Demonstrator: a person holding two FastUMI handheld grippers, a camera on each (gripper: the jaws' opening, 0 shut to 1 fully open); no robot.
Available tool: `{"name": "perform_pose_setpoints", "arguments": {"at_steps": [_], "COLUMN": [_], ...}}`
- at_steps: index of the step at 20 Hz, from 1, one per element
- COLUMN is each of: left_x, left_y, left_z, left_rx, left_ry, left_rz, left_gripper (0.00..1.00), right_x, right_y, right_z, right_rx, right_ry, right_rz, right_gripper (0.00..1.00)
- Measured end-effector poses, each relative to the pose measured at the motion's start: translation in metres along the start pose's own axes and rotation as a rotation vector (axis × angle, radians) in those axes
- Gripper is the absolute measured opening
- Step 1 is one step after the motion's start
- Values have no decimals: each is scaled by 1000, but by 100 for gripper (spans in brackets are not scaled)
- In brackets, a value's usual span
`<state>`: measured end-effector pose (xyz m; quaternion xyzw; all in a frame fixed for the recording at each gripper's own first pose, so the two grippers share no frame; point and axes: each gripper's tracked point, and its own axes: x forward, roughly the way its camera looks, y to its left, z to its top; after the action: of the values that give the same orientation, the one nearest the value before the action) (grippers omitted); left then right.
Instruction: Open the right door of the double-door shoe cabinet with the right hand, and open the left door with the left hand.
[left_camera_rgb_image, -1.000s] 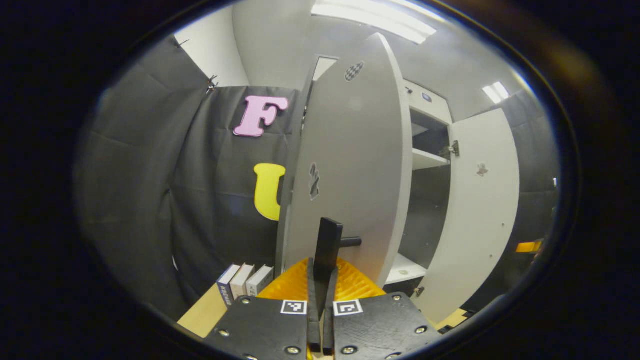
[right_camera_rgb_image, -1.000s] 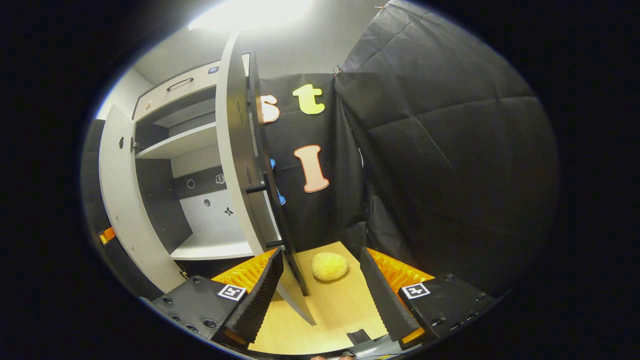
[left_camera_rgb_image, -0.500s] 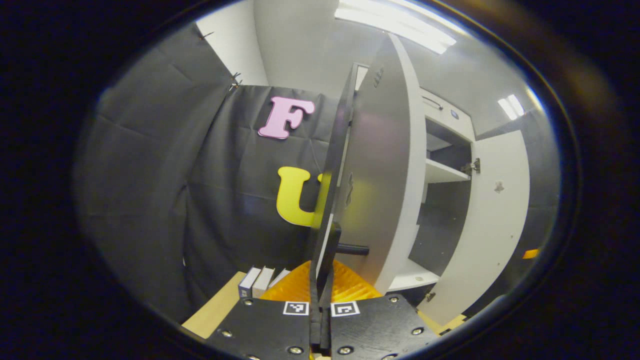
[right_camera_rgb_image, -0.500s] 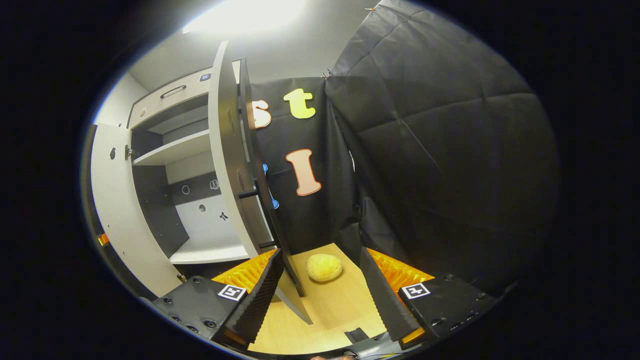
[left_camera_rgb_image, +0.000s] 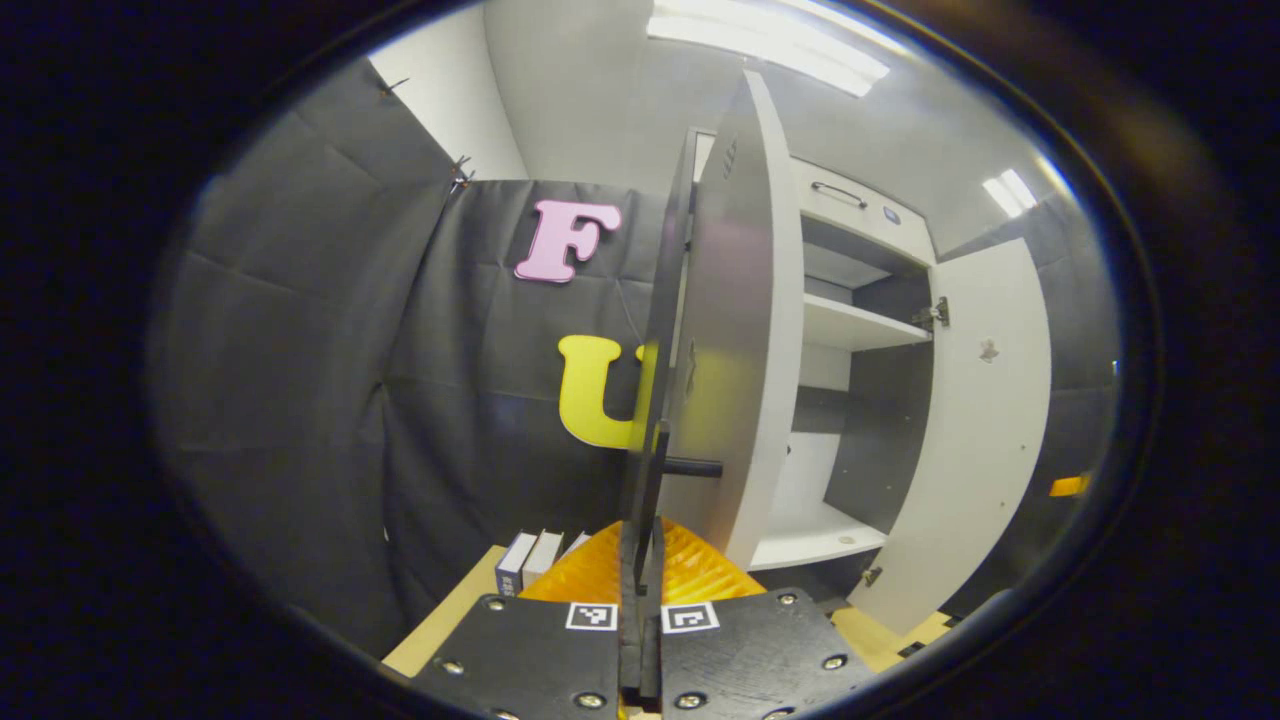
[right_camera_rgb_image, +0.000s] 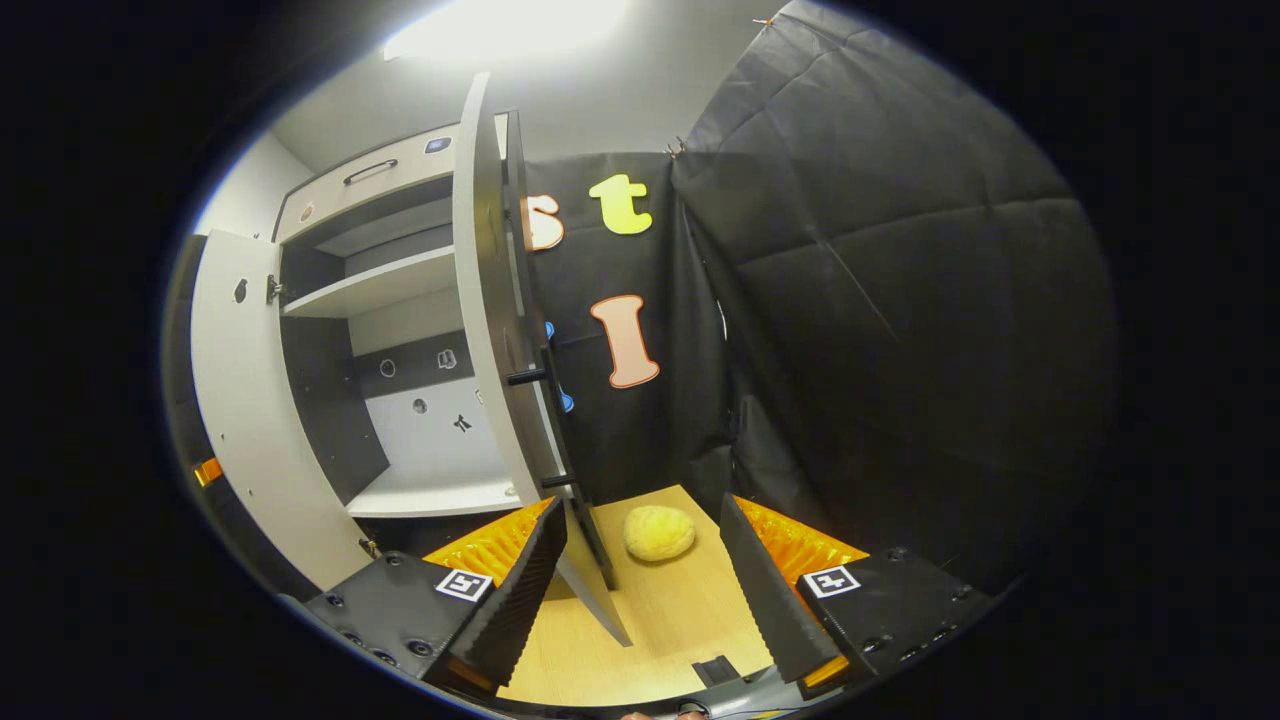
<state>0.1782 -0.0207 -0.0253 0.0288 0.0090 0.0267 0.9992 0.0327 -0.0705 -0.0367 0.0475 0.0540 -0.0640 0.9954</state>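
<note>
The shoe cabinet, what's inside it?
Inside the shoe cabinet, bare shelves and no shoes on what shows; the open right door hides the rest.

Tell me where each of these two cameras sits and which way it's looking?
Left gripper view: rides on the left tool, facing the left door edge-on; its own fingers are shut on the door handle.
Right gripper view: rides on the right tool, facing the right door and a yellow sponge; its fingers are spread.
Shared: the cabinet shelf.

A light wooden worktop (right_camera_rgb_image: 690, 620) carries a yellow round sponge (right_camera_rgb_image: 659, 532); upright books (left_camera_rgb_image: 541, 556) stand on its far left.
</note>
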Motion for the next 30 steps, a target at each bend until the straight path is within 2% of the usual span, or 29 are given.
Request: {"name": "perform_pose_setpoints", "arguments": {"at_steps": [5,9,10,11,12,14,16,19,20,22,23,24,25,27,30], "left_x": [-19,-37,-41,-44,-46,-50,-57,-58,-58,-61,-62,-64,-67,-70,-69], "left_y": [27,31,27,24,23,17,10,0,-3,-11,-15,-20,-24,-26,-40], "left_z": [5,29,33,36,39,38,36,18,9,-11,-18,-24,-29,-34,-38], "left_rx": [21,59,66,70,70,65,74,91,93,82,75,74,78,72,40], "left_ry": [-12,-93,-112,-129,-143,-150,-148,-123,-97,-35,-11,4,14,23,30], "left_rz": [125,160,148,140,148,146,141,129,124,118,109,94,88,93,48], "left_gripper": [0,0,8,8,13,36,46,99,97,97,99,99,99,99,99], "right_x": [3,4,3,2,2,-1,-2,-4,-4,-6,-8,-10,-11,-13,-12], "right_y": [10,27,32,37,43,50,61,73,76,87,89,88,86,85,82], "right_z": [-1,7,8,8,8,12,15,21,21,16,14,13,12,10,7], "right_rx": [-11,0,-6,-16,-30,-56,-69,-76,-80,-78,-75,-76,-82,-90,-80], "right_ry": [0,-22,-27,-26,-22,-29,-40,-62,-70,-67,-64,-67,-71,-87,-103], "right_rz": [31,75,91,106,118,136,158,179,185,223,235,236,228,212,194], "right_gripper": [97,97,97,97,97,97,97,92,97,97,92,92,97,97,97]}}
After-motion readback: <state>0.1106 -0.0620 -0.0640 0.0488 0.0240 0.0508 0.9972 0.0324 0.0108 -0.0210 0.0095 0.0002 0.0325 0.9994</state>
